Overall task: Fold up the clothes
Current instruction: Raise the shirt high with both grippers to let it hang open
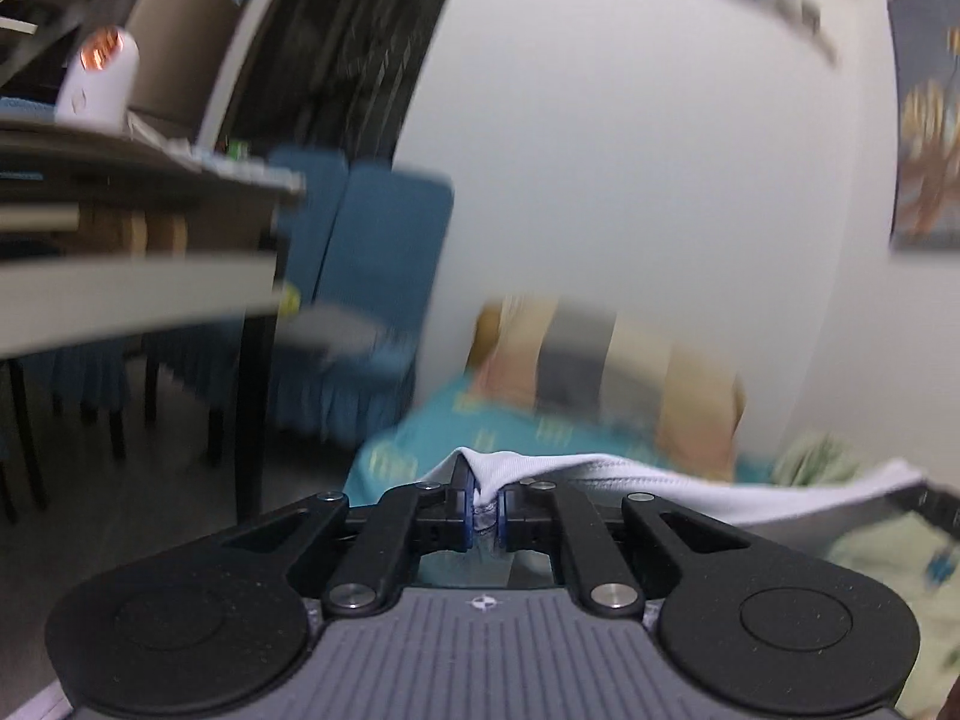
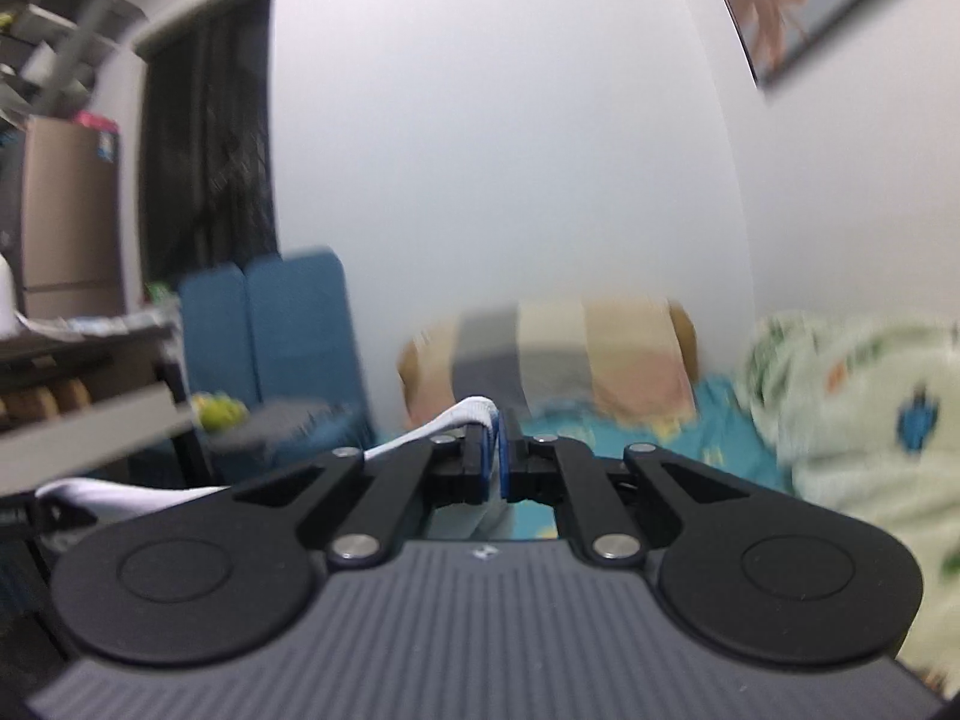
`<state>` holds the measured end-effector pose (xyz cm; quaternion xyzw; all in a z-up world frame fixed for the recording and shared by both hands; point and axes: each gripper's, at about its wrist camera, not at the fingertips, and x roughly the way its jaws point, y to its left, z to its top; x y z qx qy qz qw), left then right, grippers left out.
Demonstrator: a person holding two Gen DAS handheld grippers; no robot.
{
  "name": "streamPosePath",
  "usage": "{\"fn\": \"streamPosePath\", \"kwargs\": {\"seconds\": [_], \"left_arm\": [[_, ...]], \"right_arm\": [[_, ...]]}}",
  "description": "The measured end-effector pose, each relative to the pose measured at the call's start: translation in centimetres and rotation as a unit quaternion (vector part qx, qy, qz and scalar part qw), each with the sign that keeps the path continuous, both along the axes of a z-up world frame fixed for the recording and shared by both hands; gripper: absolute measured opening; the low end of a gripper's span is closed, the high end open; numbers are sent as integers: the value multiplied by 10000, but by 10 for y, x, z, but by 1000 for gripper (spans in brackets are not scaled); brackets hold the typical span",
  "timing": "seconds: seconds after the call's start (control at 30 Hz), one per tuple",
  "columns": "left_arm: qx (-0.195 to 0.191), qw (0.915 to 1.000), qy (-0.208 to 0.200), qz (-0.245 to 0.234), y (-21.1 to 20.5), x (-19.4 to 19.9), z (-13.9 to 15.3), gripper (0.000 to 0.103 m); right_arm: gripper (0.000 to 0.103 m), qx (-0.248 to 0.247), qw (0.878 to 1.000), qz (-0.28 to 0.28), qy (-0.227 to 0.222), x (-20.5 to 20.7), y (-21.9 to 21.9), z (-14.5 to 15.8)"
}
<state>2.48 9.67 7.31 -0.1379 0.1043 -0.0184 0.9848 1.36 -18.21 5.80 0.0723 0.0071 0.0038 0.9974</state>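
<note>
The left gripper (image 1: 486, 501) pinches a bunched fold of a white garment (image 1: 630, 477) between its blue-padded fingers (image 1: 462, 495), the pads pressed close on the cloth. From that pinch the garment's ribbed edge runs off to the right of the fingers as a taut band toward the frame's edge. The right gripper (image 2: 495, 450) likewise clamps the white garment (image 2: 462, 414) between its fingers (image 2: 480, 456), the fabric folding over the left pad and trailing away down and to the left. Both grippers point roughly level, the cloth held up off the bed. Beyond and below the fingers lies a bed with a teal patterned sheet (image 1: 408, 444), a striped pillow (image 2: 570, 354) at its head against a white wall (image 1: 630, 180). To the right of the fingers sits a pale green printed blanket (image 2: 858, 420). To the left stand blue-covered chairs (image 2: 270, 330) and a dark desk (image 1: 138, 180) carrying a white appliance (image 1: 99, 81), all blurred
</note>
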Motion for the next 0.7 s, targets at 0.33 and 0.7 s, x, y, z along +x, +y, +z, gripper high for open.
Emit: {"fn": "streamPosePath", "kwargs": {"seconds": [0.33,0.7], "left_arm": [[-248,9849,-1676,-343,32,-90,209,7],[-158,9594,-2711,-766,18,-223,341,7]], "right_arm": [[6,-231,9878,211,-1522,-112,15,186],[6,-486,9674,106,-2482,-242,12,298]]}}
